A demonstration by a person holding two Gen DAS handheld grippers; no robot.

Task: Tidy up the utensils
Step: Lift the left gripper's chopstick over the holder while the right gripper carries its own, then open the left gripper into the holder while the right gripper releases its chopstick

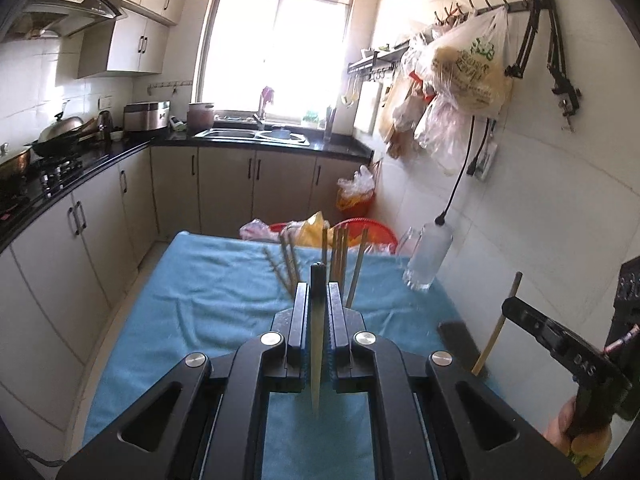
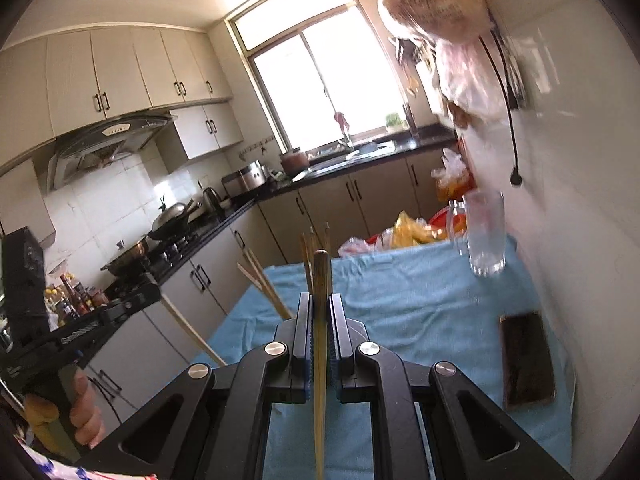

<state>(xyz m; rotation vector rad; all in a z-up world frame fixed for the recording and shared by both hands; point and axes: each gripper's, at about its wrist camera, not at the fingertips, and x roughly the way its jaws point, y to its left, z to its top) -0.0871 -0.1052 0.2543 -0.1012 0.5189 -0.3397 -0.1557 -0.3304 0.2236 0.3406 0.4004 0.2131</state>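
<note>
The left gripper (image 1: 319, 300) has its jaws pressed against a single chopstick with a dark tip (image 1: 318, 344), which runs lengthwise between the two fingers and projects past the fingertips. The right gripper (image 2: 320, 312) pinches a second chopstick, brown at the tip (image 2: 320, 320), in the same lengthwise manner. Both grippers are raised above a table covered by a blue cloth (image 1: 208, 304).

A cluster of further chopsticks (image 1: 340, 256) shows beyond the left gripper's fingertips, fanned upward; the fingers hide their lower ends, so what supports them cannot be determined. The right wrist view shows the same cluster behind its held chopstick.

A clear glass mug (image 2: 485, 236) stands at the table's far right corner, near the tiled wall. A dark rectangular block (image 2: 527, 360) lies flat on the cloth along the right edge. A red basket (image 1: 366, 228) holding plastic bags sits beyond the far edge of the table.
</note>
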